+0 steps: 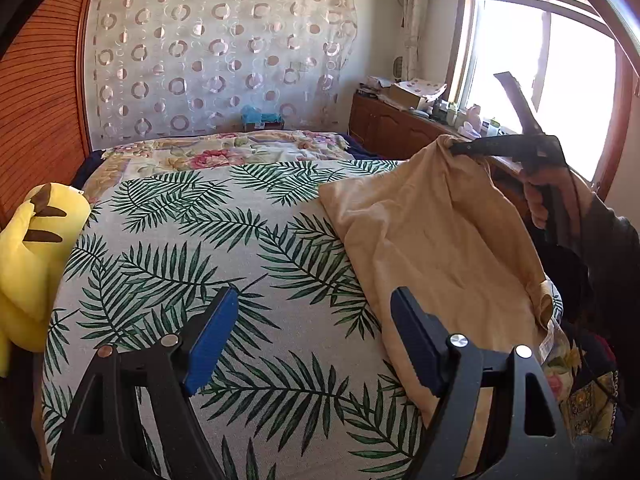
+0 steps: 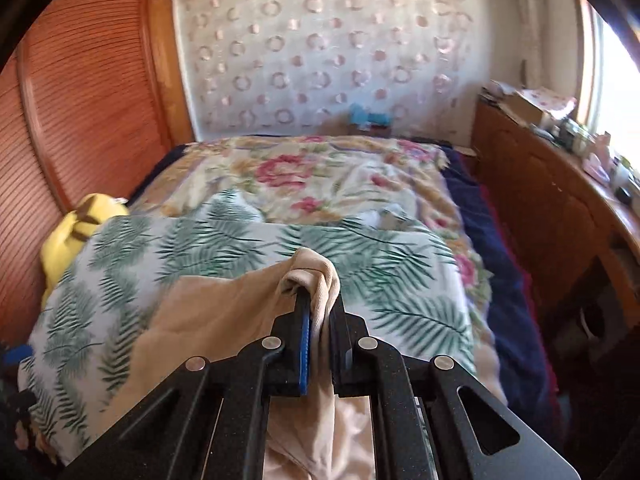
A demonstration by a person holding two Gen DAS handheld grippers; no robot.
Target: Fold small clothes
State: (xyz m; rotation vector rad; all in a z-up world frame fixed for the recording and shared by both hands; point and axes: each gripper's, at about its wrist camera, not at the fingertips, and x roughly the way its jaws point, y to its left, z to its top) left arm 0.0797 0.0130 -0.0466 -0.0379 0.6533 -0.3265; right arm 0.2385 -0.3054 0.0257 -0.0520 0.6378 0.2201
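Soft tan knit garment (image 1: 432, 236) at right of frame, draped on palm-leaf printed bed cover (image 1: 224, 248), one corner lifted. Right claw (image 2: 320, 300) clenched on that bunched corner. Left claw (image 1: 316, 336) released, nothing between blue pads, low centre above bed. Judged light, limp, sagging freely; best pinched at corners or hem, both ends together for a fold.

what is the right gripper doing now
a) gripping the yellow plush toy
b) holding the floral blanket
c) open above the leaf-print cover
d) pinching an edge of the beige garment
d: the right gripper has its jaws shut on a bunched edge of the beige garment, lifting it off the leaf-print cover.
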